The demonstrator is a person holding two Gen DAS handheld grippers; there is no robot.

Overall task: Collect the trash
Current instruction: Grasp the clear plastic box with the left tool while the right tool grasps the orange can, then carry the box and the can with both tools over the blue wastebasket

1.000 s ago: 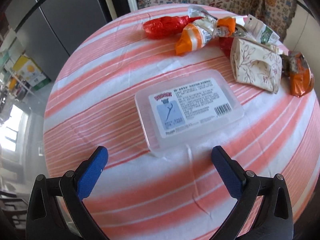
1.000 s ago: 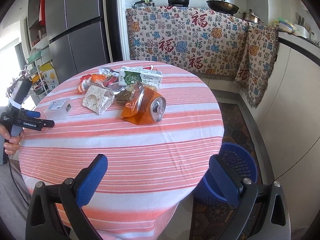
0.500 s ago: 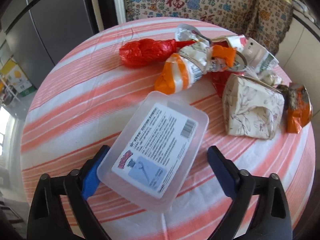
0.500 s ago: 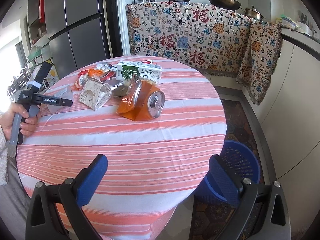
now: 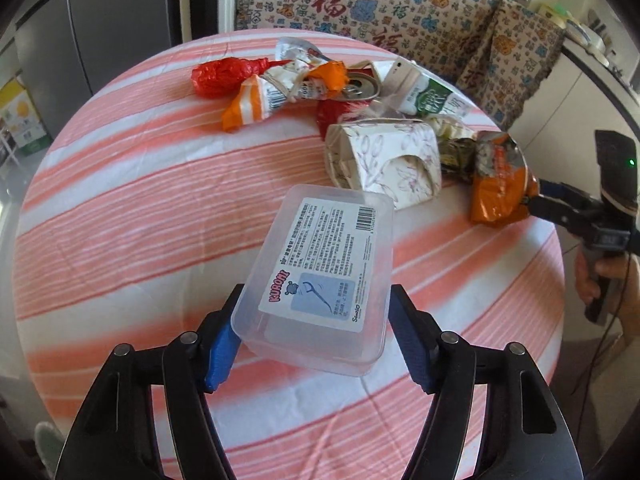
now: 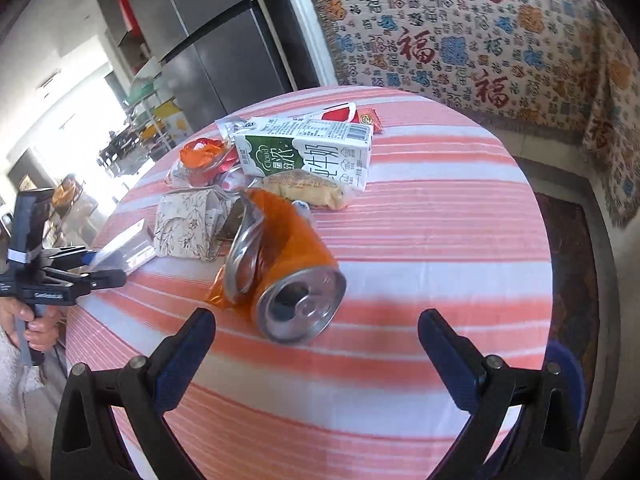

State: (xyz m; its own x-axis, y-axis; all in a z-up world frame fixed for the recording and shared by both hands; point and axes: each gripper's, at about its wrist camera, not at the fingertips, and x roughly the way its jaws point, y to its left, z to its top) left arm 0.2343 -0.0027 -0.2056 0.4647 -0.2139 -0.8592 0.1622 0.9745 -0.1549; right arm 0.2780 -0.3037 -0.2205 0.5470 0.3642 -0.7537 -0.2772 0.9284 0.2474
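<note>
My left gripper [image 5: 314,338] is shut on a clear plastic floss box [image 5: 324,276] with a white label, and the box's far end tilts up off the striped table [image 5: 140,208]. It also shows in the right wrist view [image 6: 124,248]. My right gripper [image 6: 316,344] is open, close in front of an orange crushed can [image 6: 288,276] lying on its side. Behind it lie a floral paper box [image 6: 188,224], a green and white milk carton [image 6: 308,156] and a snack bag [image 6: 304,192]. An orange wrapper [image 5: 260,100] and a red bag [image 5: 224,76] lie at the far side.
A blue trash basket [image 6: 560,376] stands on the floor at the table's right edge. A fridge [image 6: 224,56] and a patterned cloth over the counter [image 6: 480,32] are behind the table.
My left gripper closed on the floss box and lifted its far end. My right gripper moved forward over the table, close to the orange can.
</note>
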